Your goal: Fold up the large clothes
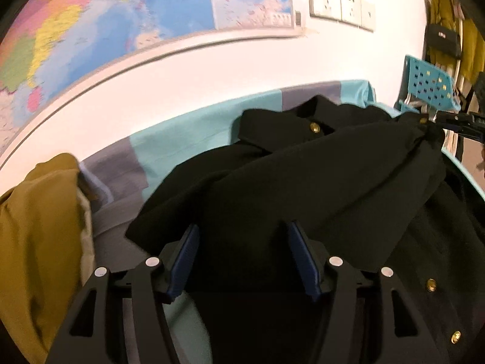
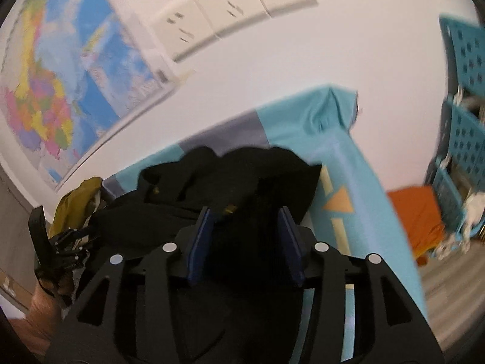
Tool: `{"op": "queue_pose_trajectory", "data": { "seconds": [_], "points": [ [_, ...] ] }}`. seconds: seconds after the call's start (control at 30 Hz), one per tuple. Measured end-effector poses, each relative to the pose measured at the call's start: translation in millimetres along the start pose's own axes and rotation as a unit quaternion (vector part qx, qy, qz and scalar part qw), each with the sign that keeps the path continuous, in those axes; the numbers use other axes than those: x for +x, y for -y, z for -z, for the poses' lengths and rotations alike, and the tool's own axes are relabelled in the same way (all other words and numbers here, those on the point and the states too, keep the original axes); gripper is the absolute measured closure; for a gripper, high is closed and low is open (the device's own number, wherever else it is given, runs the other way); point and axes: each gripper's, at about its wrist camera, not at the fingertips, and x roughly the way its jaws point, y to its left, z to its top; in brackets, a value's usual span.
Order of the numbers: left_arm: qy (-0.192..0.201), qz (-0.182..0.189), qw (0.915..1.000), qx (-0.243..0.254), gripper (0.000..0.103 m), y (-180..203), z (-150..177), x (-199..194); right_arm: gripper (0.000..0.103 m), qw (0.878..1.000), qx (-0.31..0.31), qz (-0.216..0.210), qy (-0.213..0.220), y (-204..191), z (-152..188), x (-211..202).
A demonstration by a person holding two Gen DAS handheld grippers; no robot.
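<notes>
Both grippers, left gripper (image 1: 244,256) and right gripper (image 2: 245,242), stand released over the black coat (image 1: 303,182); sleeve fold apparently mid-way; regrasp needed ahead.

1. The near part of the black coat (image 1: 303,182) is hidden behind the left gripper (image 1: 244,233); whether cloth is pinched cannot be told.
2. Beside the coat, the mustard garment (image 1: 39,227) is cut off by the frame edge.
3. Above the coat, the map (image 2: 60,85) and sockets (image 2: 230,9) are blurred; lettering cannot be read.
4. The coat under the right gripper (image 2: 245,221) is too dark for folds to be told.
</notes>
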Motion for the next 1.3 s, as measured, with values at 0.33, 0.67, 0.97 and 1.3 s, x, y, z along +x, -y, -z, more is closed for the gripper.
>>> {"op": "queue_pose_trajectory", "data": {
  "seconds": [0.33,0.67,0.97,1.3],
  "points": [
    [0.0,-0.006,0.9996,-0.027,0.038,-7.6,17.0,-12.7,0.054,0.992,-0.075,0.005,-0.101,-40.1,24.9,55.3],
    [-0.001,0.02,0.9969,-0.077,0.025,-23.1,65.1,-70.8,0.028,0.996,-0.05,-0.049,-0.053,-33.0,50.1,-41.4],
    [-0.06,0.086,0.9861,-0.129,0.024,-24.5,134.0,-90.1,0.025,0.991,0.008,-0.064,-0.118,-3.2,144.8,-86.0],
    [-0.075,0.154,0.9784,-0.116,0.017,7.9,163.4,-107.0,0.02,0.99,0.009,-0.093,-0.108,-13.9,168.8,-94.2]
  ]
}}
